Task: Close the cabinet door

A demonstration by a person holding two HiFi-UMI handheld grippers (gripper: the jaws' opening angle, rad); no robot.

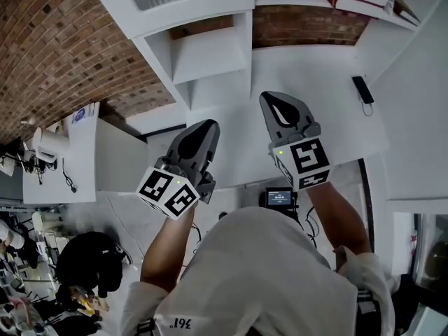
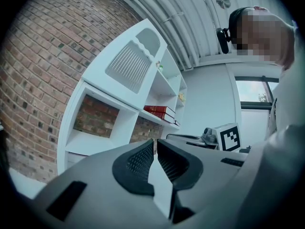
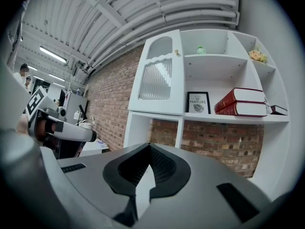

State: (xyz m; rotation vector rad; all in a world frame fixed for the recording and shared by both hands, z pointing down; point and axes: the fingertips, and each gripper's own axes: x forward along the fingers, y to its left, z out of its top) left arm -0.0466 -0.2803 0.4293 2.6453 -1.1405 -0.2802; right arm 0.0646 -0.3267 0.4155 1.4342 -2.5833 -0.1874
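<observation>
Brick wall (image 3: pixel 109 109), red-brown, runs behind a tall white shelving unit (image 3: pixel 228 119) that fills most of both tool views. At the upper left of that unit is the cabinet door (image 3: pixel 159 73), white, with a ribbed panel and a small arched pane above it. In the right gripper view it seems to lie flat against the front of the unit, though the wide lens makes this hard to judge. A person in a pale top holds both tools raised towards the shelves, well apart from the door and touching nothing. The left tool (image 2: pixel 156 144) has its jaws drawn together with nothing between them. The right tool (image 3: pixel 149 149) is the same, jaws together and empty. Each carries a cube with black and white square markers, seen from above in the head view, the left cube (image 1: pixel 168 191) lower than the right cube (image 1: pixel 306 161). Two red books (image 3: pixel 240 101) lie stacked flat on an open shelf to the right of the door. Between the books and the door stands a small framed picture (image 3: pixel 198 102). A tiny knob (image 3: pixel 177 53) sits near the door's upper right edge.
</observation>
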